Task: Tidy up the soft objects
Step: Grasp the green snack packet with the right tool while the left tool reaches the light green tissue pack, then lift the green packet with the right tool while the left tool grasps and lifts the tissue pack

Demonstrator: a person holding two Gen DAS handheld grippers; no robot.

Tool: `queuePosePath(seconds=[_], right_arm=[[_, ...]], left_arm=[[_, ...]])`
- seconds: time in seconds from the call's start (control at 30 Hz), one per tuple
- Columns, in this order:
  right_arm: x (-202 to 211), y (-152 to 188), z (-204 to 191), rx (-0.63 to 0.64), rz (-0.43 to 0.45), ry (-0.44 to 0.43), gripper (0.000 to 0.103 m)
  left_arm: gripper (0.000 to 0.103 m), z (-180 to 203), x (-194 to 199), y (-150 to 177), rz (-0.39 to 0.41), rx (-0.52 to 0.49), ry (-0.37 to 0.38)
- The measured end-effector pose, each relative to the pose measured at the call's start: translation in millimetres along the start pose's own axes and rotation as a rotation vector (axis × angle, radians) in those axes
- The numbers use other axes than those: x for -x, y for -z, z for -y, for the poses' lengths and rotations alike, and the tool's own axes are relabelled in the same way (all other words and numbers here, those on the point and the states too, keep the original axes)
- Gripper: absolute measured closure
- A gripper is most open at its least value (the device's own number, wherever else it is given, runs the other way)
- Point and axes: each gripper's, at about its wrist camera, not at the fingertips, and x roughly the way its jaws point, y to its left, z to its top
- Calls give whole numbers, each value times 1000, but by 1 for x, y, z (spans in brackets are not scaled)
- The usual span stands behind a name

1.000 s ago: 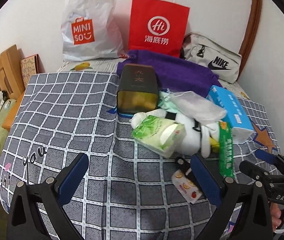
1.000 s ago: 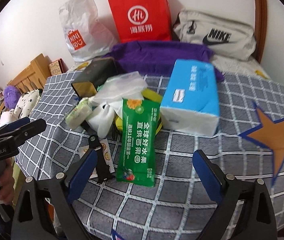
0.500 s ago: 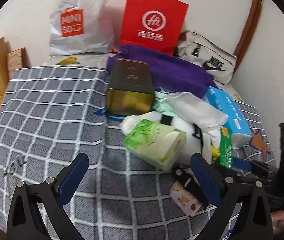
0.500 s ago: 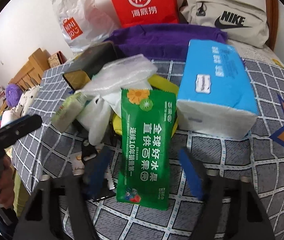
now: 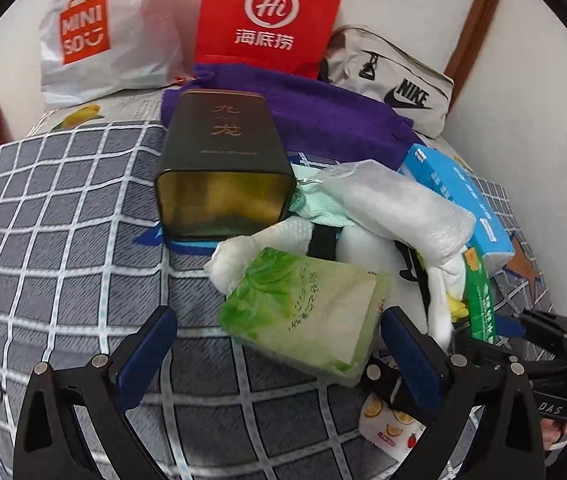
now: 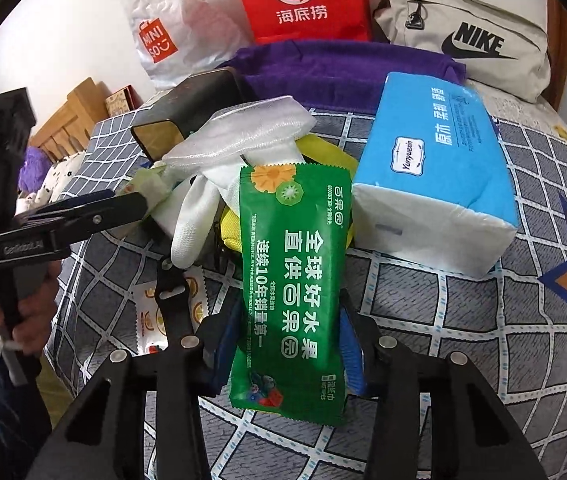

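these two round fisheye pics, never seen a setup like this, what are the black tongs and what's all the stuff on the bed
No robot here: a person holds a pair of hand-operated tongs in each hand, and a camera on each looks forward along its two blue-padded fingers. One picture comes from the left tongs, the other from the right tongs.

The checked bedspread carries a pile: a dark tin, a pale green tissue pack, white gloves, a blue tissue pack and a green wipes packet. Bags lean against the wall behind.

The left tongs are open around the pale green pack, not gripping. The right tongs have just been closing, with the green packet's near end between their pads; whether they already press it is unclear.
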Motion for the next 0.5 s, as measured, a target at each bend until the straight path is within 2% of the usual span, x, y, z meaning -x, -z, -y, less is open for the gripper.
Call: queuePosePath(seconds=[0.1,0.3,0.4,0.43,0.5], right_arm=[[-6,-2,1,-8,-21,0,58],[-10,-7,5,-26,-31,-7,57],[-9,-7,4,-10,-22,-3,58],[-8,-8,3,-3,-19,2,60],[-5,-7,1,9,-17,14,62]], left_arm=[[0,1,-7,-2,-18,-23,15],[2,-4,-12,-5,-16,-3,59],[16,-5,-11,-3,-13,3,97],[23,-5,-9,-2,-13,10,117],[26,-4,-6,-2,-5,12,109]])
